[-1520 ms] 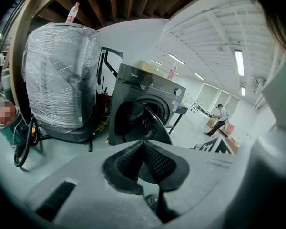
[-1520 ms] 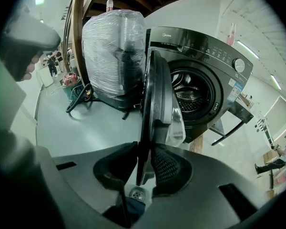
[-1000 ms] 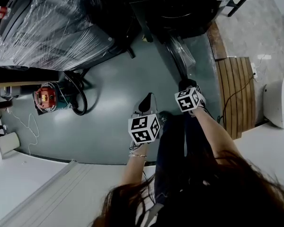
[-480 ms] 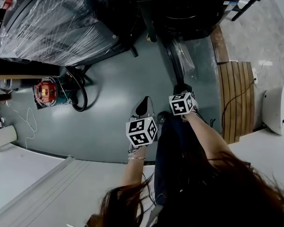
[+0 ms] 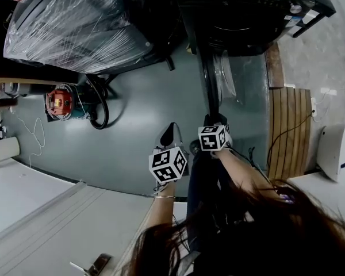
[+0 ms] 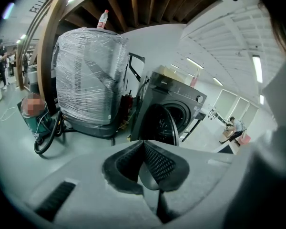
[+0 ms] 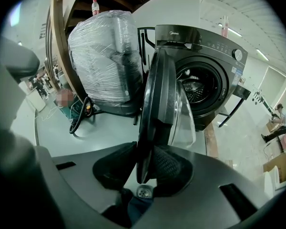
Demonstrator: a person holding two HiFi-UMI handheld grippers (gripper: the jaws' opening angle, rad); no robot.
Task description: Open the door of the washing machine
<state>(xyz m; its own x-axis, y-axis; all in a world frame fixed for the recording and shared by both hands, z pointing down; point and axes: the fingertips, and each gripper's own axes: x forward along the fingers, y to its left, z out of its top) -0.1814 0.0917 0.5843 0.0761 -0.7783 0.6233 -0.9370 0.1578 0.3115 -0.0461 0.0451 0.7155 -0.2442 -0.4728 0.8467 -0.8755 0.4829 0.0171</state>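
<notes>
gripping the outer rim of the door (image 7: 155, 104), the right claw (image 7: 145, 163) has its two pads pressed onto either face of the dark ring, which runs upright between them in the right gripper view. the door belongs to a black front-loading washing machine (image 7: 207, 51) and stands swung well out from the cabinet, edge-on to that camera, with its clear glass bowl bulging to the right. behind it the round opening is uncovered and the perforated metal wall of the drum (image 7: 196, 88) shows inside; what may lie at the bottom of the drum cannot be made out.

in the head view the door reaches from the machine toward the person as a thin dark strip, and the right claw meets its near end. the left claw (image 6: 143, 159) hangs apart from it, just to the left over the grey-green floor (image 5: 144, 114), its pads closed tip to tip with nothing between them.

left of the washing machine stands a bulky appliance wrapped in clear film (image 7: 102, 56), with a small bottle (image 7: 95, 6) on top. a black hose (image 5: 98, 111) loops on the floor beside a red-and-green unit (image 5: 58, 102). wooden boards (image 5: 284, 131) lie to the right of the door.
</notes>
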